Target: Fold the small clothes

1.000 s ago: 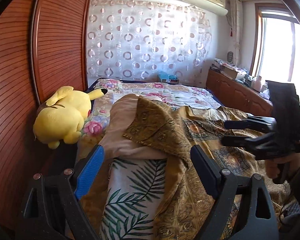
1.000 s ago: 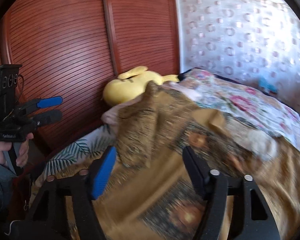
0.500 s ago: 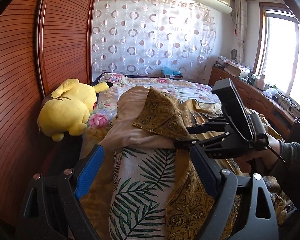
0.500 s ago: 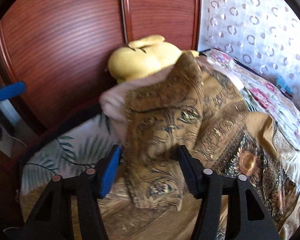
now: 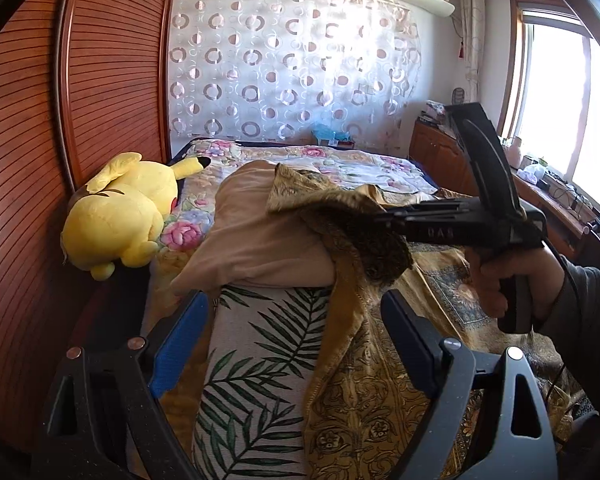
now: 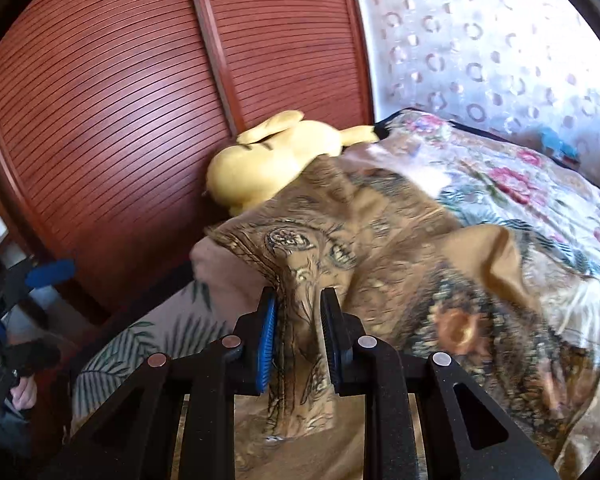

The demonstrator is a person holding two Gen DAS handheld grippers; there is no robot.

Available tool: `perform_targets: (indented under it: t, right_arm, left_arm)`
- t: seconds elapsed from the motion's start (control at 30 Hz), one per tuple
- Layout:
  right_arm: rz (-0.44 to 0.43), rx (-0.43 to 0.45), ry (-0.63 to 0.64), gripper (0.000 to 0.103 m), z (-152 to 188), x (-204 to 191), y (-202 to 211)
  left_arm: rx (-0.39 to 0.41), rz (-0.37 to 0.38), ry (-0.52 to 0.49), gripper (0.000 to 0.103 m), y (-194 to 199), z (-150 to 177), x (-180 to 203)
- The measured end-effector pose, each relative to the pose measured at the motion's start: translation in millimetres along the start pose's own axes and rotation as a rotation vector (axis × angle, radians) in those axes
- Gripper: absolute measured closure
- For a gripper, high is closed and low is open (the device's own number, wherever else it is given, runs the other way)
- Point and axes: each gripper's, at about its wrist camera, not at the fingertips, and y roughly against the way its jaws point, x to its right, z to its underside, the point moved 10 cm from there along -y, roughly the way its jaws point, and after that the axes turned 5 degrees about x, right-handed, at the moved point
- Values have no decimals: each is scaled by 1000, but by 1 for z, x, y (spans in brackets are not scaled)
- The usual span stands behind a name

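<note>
A brown-gold patterned cloth (image 5: 352, 224) (image 6: 340, 232) lies crumpled across a beige garment (image 5: 256, 240) on the bed. My right gripper (image 6: 298, 296) (image 5: 380, 214) is closing, and a raised fold of the patterned cloth is pinched between its pads. A person's hand (image 5: 512, 280) holds that gripper from the right. My left gripper (image 5: 296, 340) stands open and holds nothing. It hovers over a leaf-print cloth (image 5: 260, 340) in front of the beige garment.
A yellow plush toy (image 5: 120, 216) (image 6: 268, 160) lies at the bed's left edge against the slatted wooden wardrobe door (image 5: 100, 80). A floral bedcover (image 5: 360, 168) stretches to the curtained wall. Wooden cabinets (image 5: 440, 156) stand under the window at the right.
My right gripper came in from the right onto the patterned cloth, and its jaws narrowed from wide open to pinching a fold. The left gripper stayed open and hardly moved.
</note>
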Motion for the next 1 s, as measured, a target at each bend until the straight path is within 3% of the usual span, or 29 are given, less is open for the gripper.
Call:
perform_targets:
  t: [0.27,0.33,0.6,0.87,1.0]
  right_arm:
    - [171,2,-109,80,8,42,18]
    - [208,-7,-115,70,13,51,24]
    - [247,-20,-57,66,23,55,80]
    - [361,-104,-31,55,79,95,143]
    - [407,-160,-44,55,115,112,162]
  left_arm:
    - [-18,18,-17,15,-8,3,14]
    - [-24,23,-17,15,-11,3,17]
    - [-51,38,-17,15,-39,-10,20]
    - [-78,37,-31,15,-78,-27,23]
    - [-97,36,-45,26,-98,-35,25]
